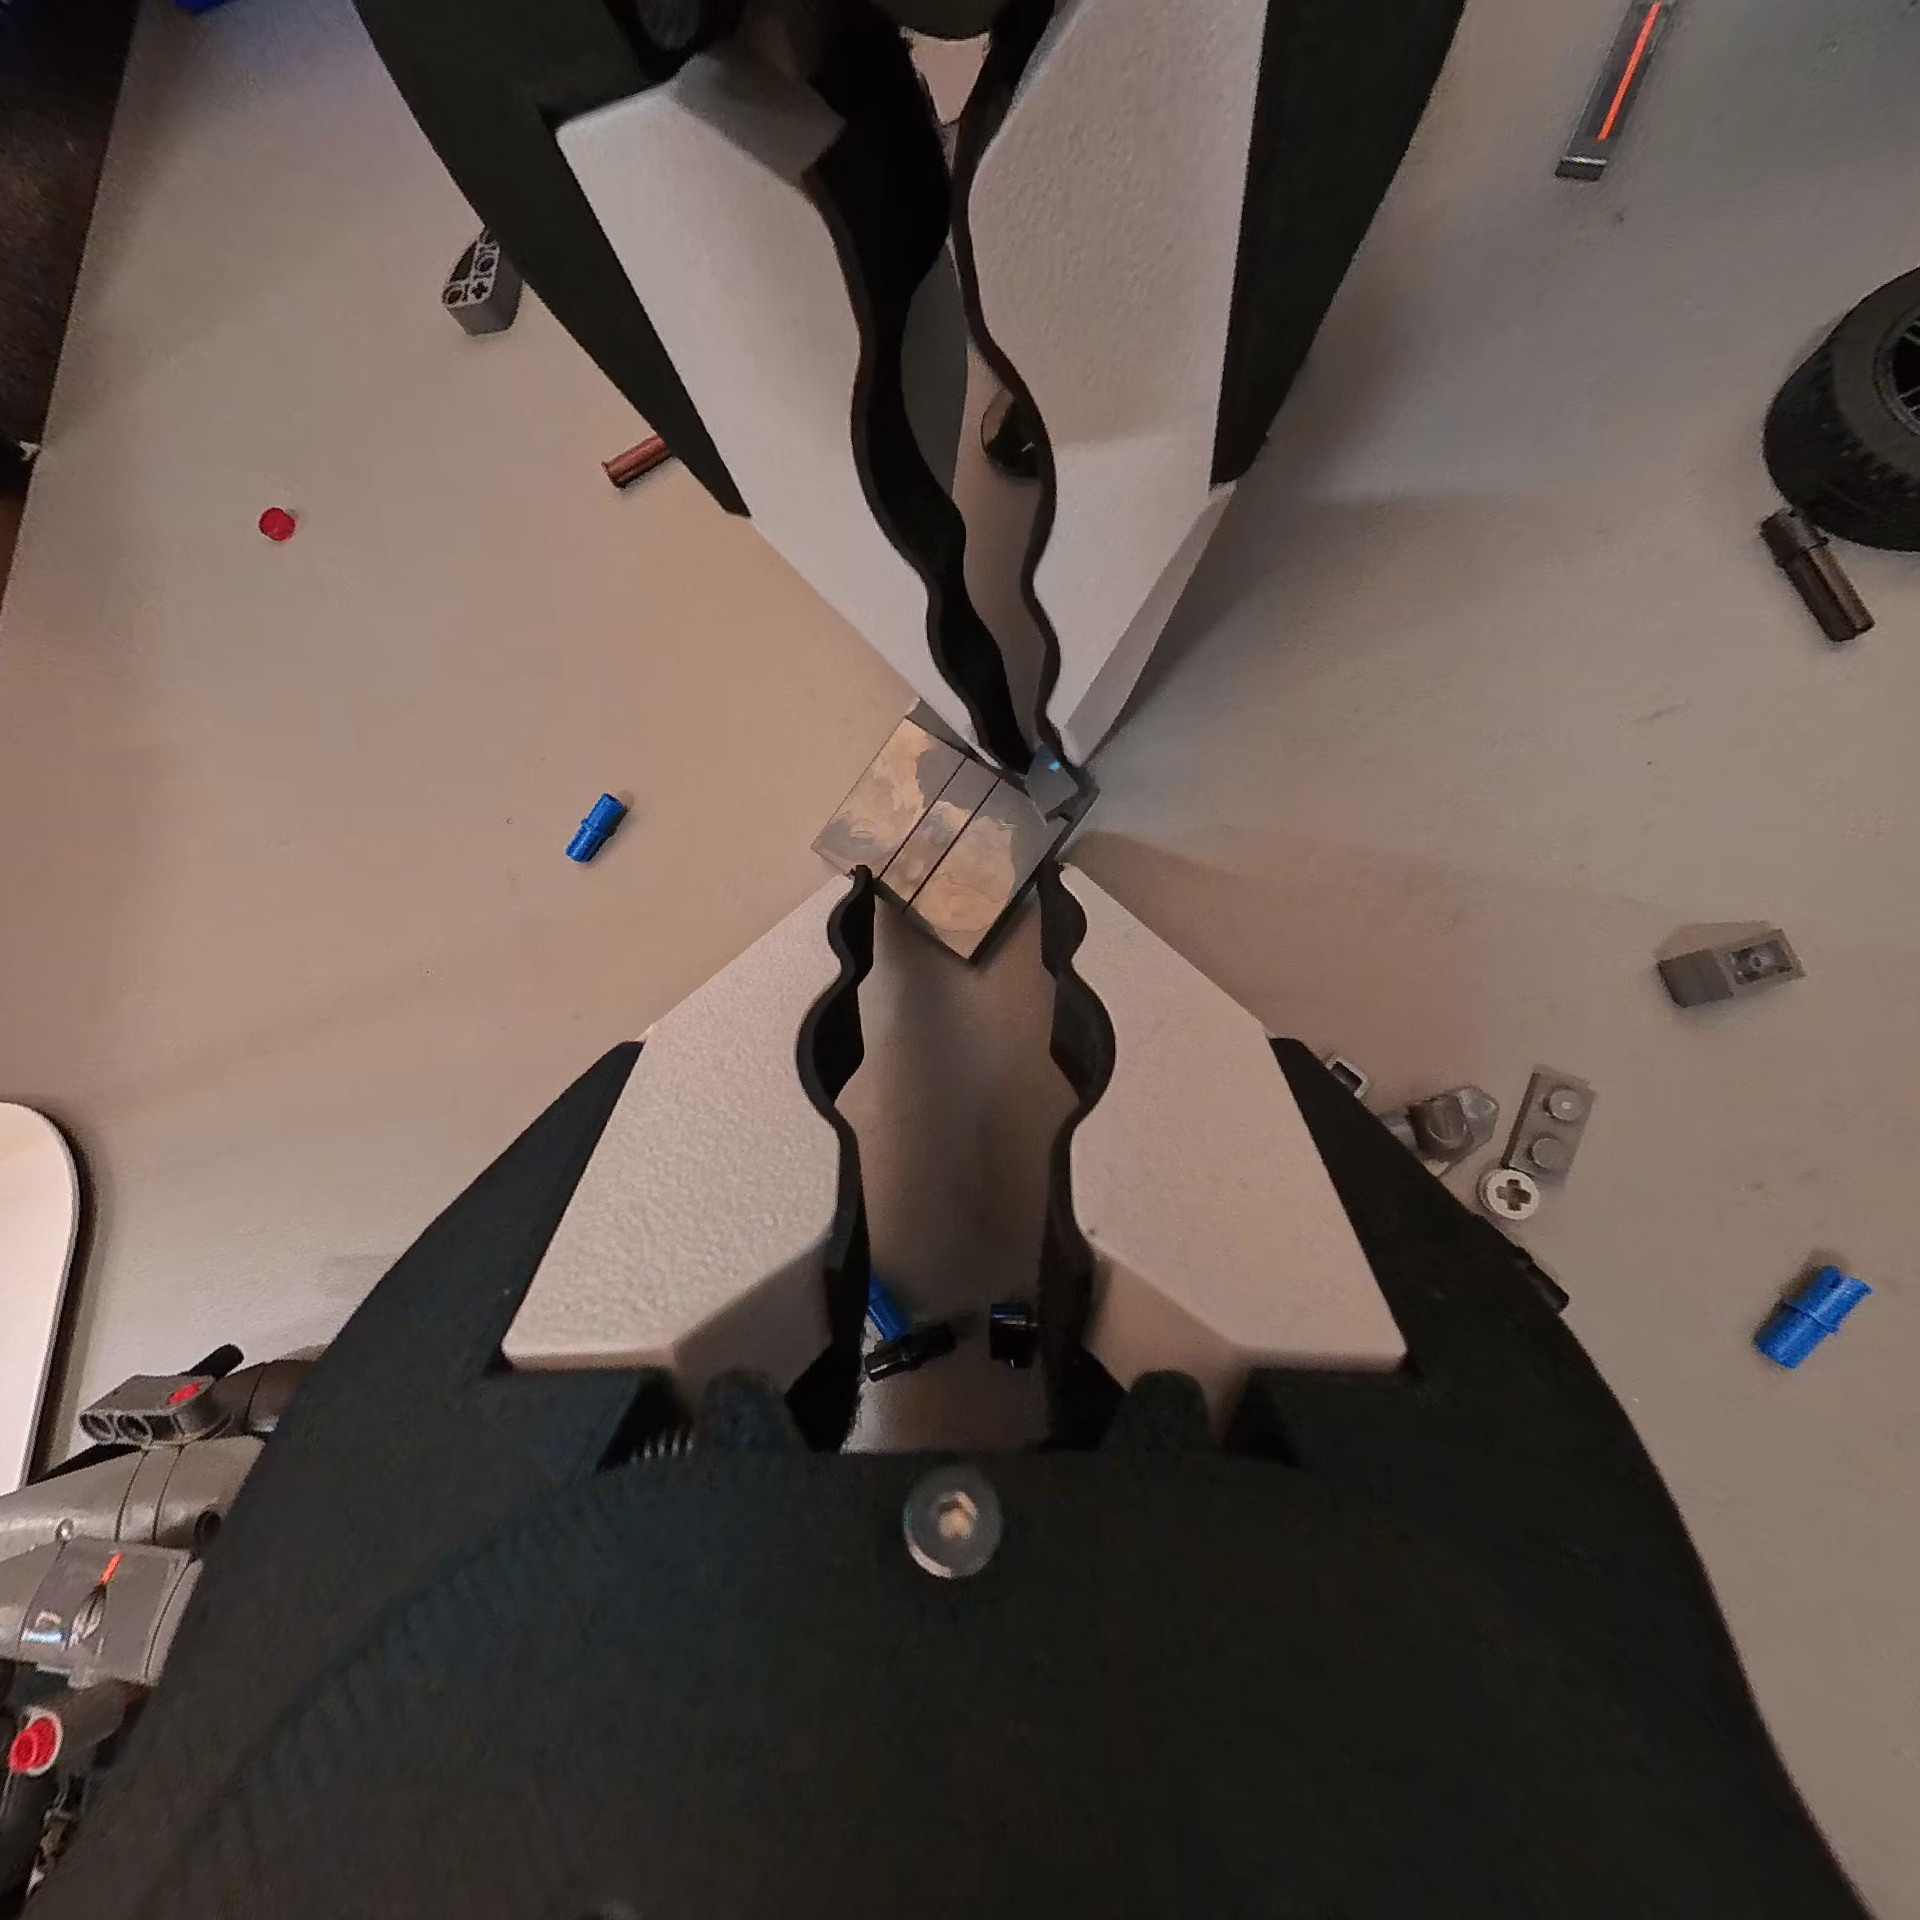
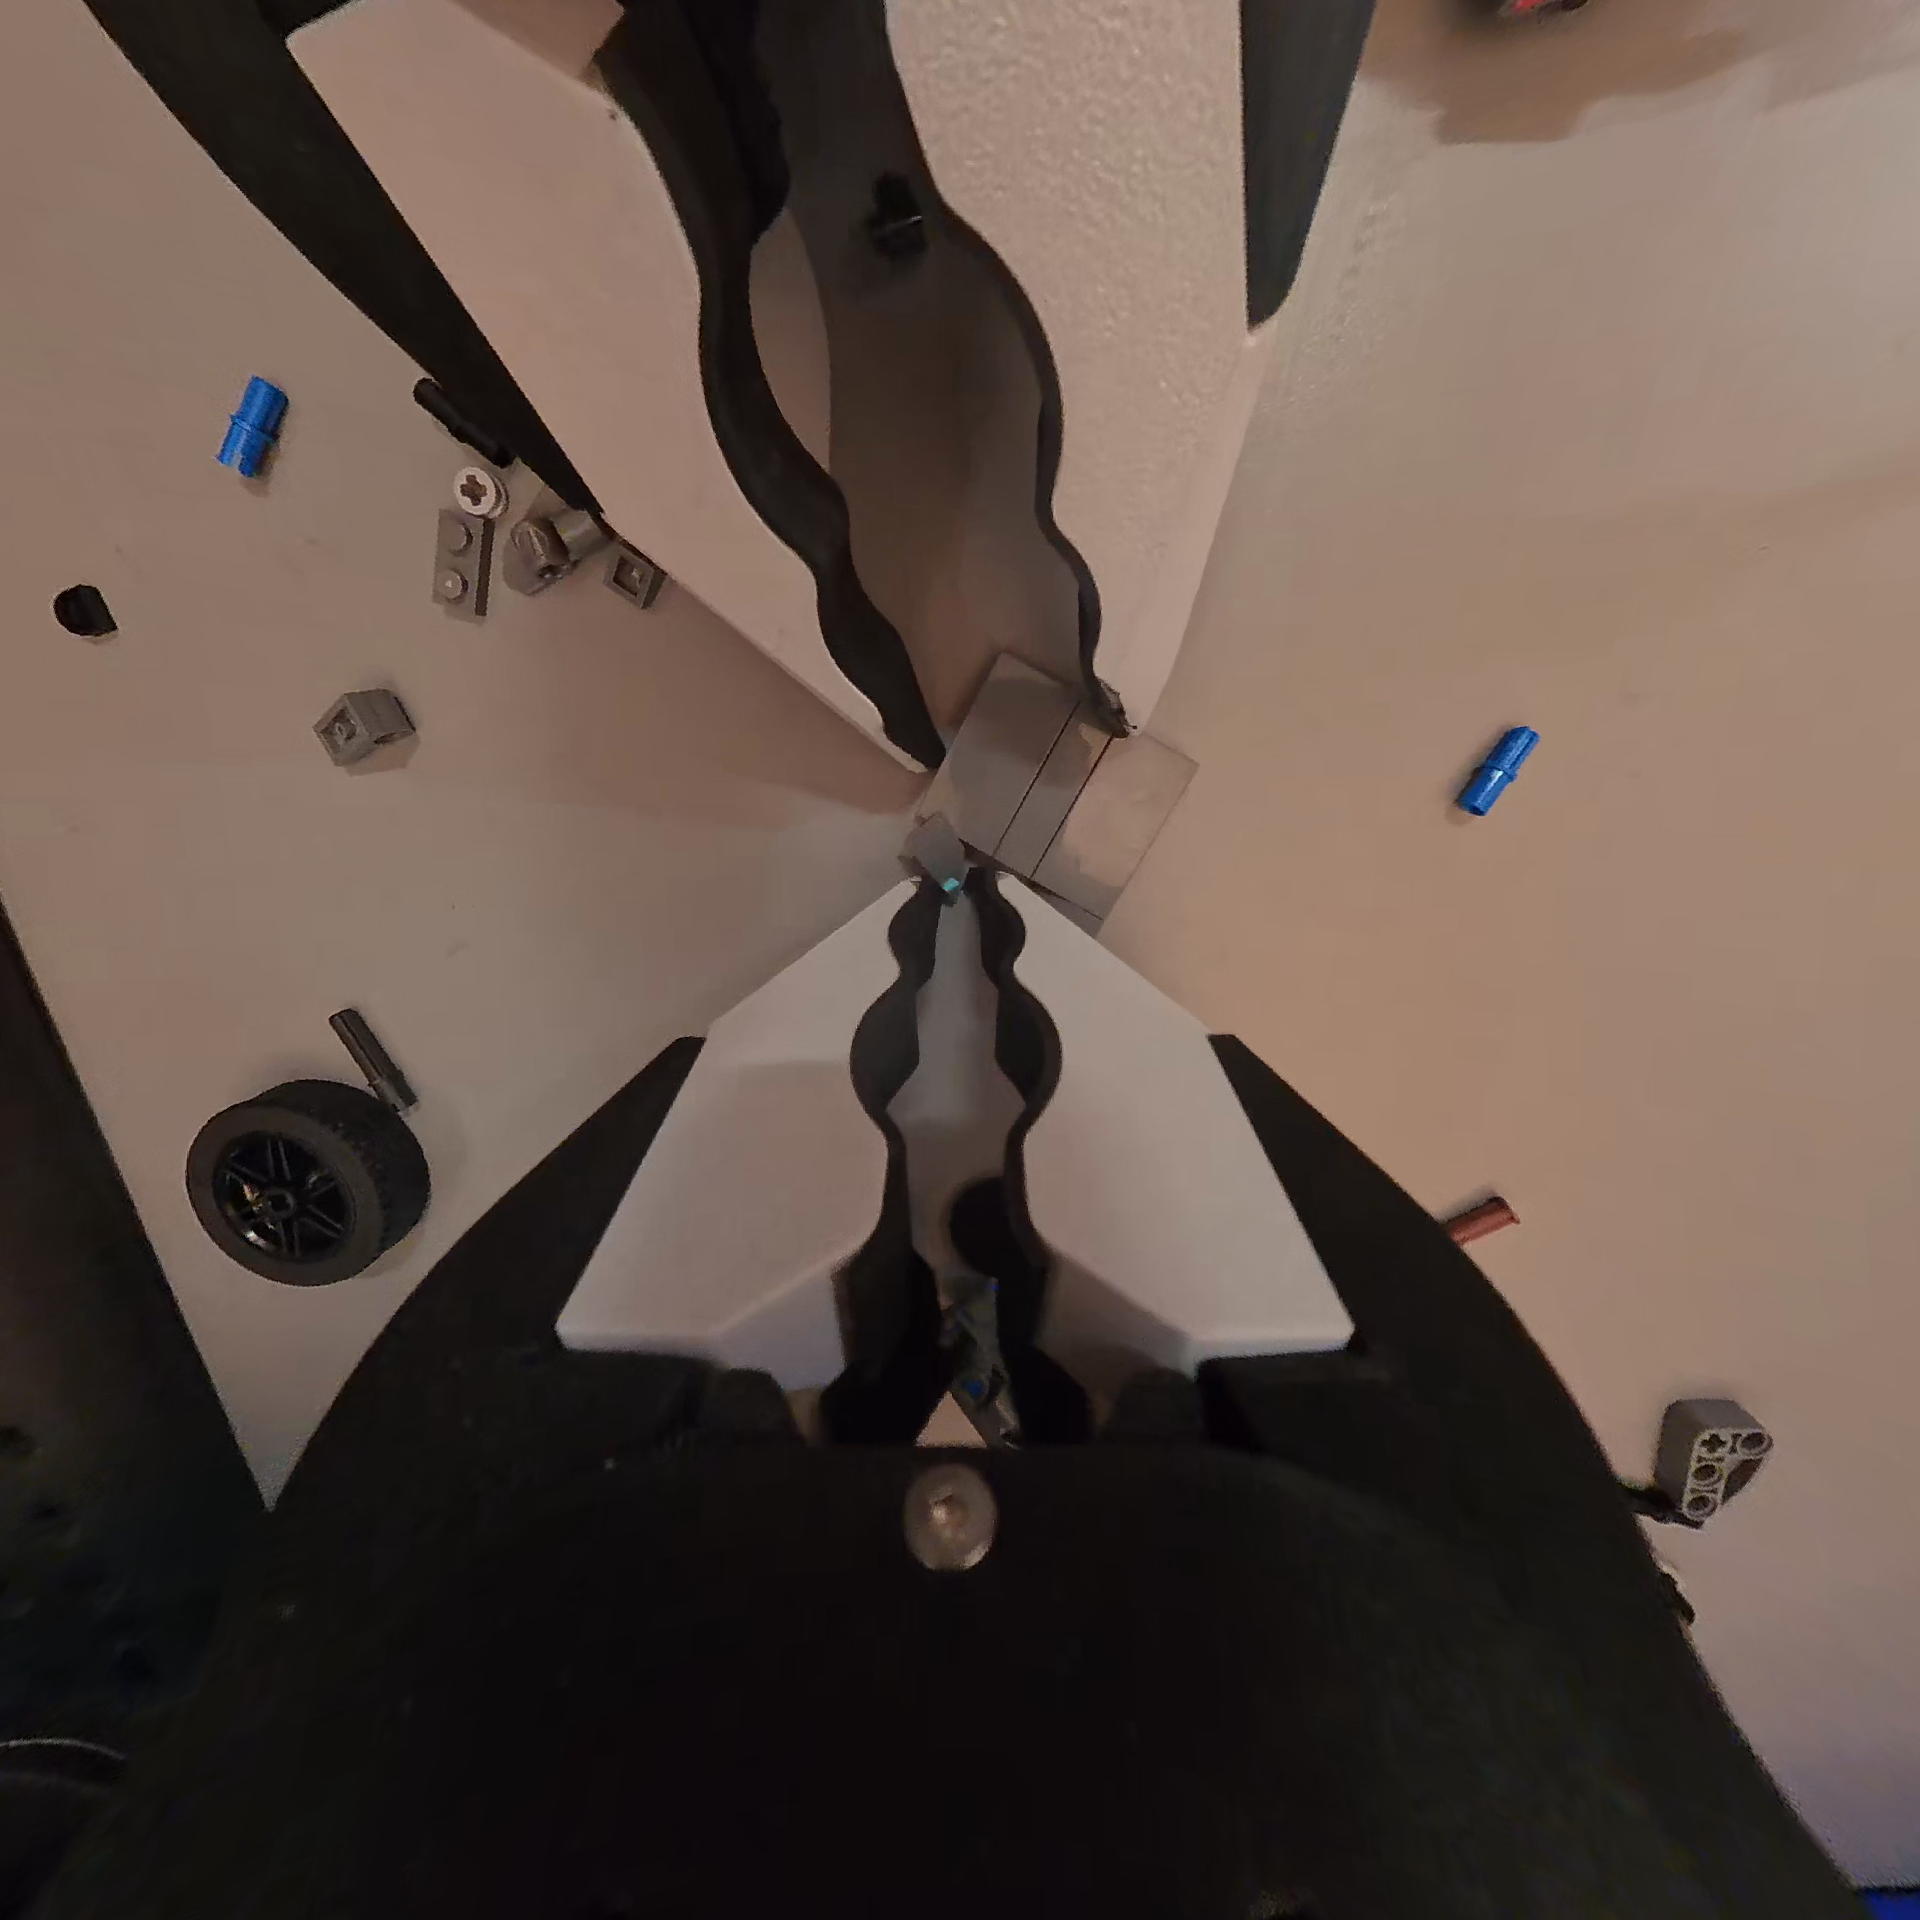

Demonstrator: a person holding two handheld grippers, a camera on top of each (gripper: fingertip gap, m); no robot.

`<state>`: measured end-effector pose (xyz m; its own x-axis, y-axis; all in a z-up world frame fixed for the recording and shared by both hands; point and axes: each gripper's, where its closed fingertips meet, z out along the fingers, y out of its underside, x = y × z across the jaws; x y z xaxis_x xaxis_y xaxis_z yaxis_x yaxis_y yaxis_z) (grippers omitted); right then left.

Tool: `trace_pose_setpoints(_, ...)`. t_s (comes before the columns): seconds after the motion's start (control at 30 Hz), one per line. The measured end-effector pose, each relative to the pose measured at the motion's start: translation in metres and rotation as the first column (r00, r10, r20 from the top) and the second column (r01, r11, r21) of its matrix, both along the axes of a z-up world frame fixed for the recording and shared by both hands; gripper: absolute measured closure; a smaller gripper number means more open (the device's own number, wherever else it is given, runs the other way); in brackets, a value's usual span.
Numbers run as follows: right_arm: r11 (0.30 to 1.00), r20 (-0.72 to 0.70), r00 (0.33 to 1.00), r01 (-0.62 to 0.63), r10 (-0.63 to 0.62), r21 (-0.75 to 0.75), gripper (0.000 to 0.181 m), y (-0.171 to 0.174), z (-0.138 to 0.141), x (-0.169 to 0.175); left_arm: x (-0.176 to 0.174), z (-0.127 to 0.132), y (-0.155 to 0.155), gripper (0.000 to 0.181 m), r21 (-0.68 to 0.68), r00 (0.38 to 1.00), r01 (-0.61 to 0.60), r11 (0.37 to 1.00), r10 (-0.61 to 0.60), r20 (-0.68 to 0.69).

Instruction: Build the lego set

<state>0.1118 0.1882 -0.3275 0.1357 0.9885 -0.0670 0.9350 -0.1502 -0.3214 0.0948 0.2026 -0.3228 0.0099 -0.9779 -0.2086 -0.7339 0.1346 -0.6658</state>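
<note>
L gripper (image 1: 951, 883) clamps grey slab assembly (image 1: 935, 847) across its short width, fingers on both side faces; slab sits mid-table (image 1: 312, 727), flat, long axis diagonal, running from L tips toward R gripper (image 2: 948, 891). R fingers pinched tight on a small grey piece (image 2: 935, 847) w/ teal fleck, touching slab's end corner. Wheel (image 2: 307, 1179) w/ black pin (image 2: 372, 1060) beside it lies nearer the table edge on R's left; blue pins (image 2: 1496, 769) well apart

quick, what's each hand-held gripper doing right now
Left hand-held gripper: closed on the grey tile block.
Right hand-held gripper: closed on a small grey piece at that block's corner.
</note>
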Motion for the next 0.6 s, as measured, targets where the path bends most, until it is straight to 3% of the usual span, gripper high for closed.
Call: trace_pose_setpoints(0.6, 0.997, -0.052, 0.997, 0.059, -0.062, -0.05, 0.18, 0.0041, 0.0062, 0.0011, 0.0002, 0.0, 0.0003, 0.152, -0.003, 1.0, -0.002, 1.0, 0.002, 0.003)
